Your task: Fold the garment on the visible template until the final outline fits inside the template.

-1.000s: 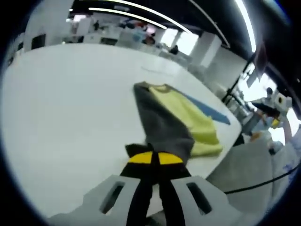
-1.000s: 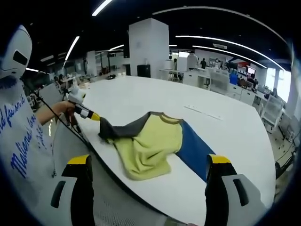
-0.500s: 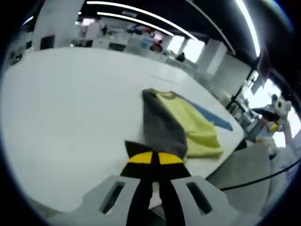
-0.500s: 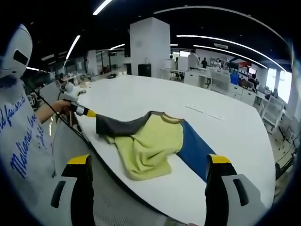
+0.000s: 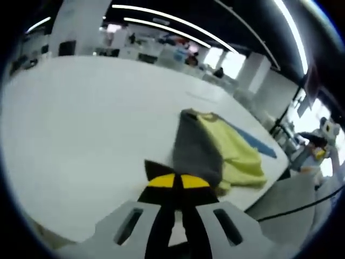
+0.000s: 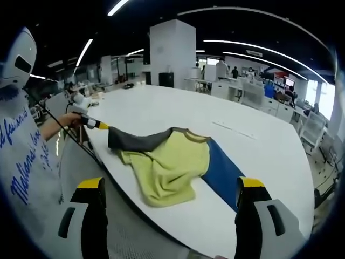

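A yellow garment (image 6: 170, 164) with grey sleeves lies on the white table (image 6: 161, 116), partly covering a blue template (image 6: 221, 172). In the left gripper view the garment (image 5: 234, 156) lies ahead to the right, its grey sleeve (image 5: 197, 154) running down to my left gripper (image 5: 178, 181), which is shut on the sleeve's end. In the right gripper view the left gripper (image 6: 98, 125) holds the stretched grey sleeve (image 6: 135, 142) out past the table's near left edge. My right gripper (image 6: 170, 186) stands open well in front of the table, holding nothing.
A person's white printed sleeve (image 6: 24, 156) and hand (image 6: 67, 121) are at the left. Desks, pillars and people stand far behind. The table's far side (image 5: 81, 118) is bare. A thin mark (image 6: 232, 129) lies beyond the garment.
My left gripper has pulled the grey sleeve further out to the left, stretching it flatter and straighter. The right gripper has stayed put.
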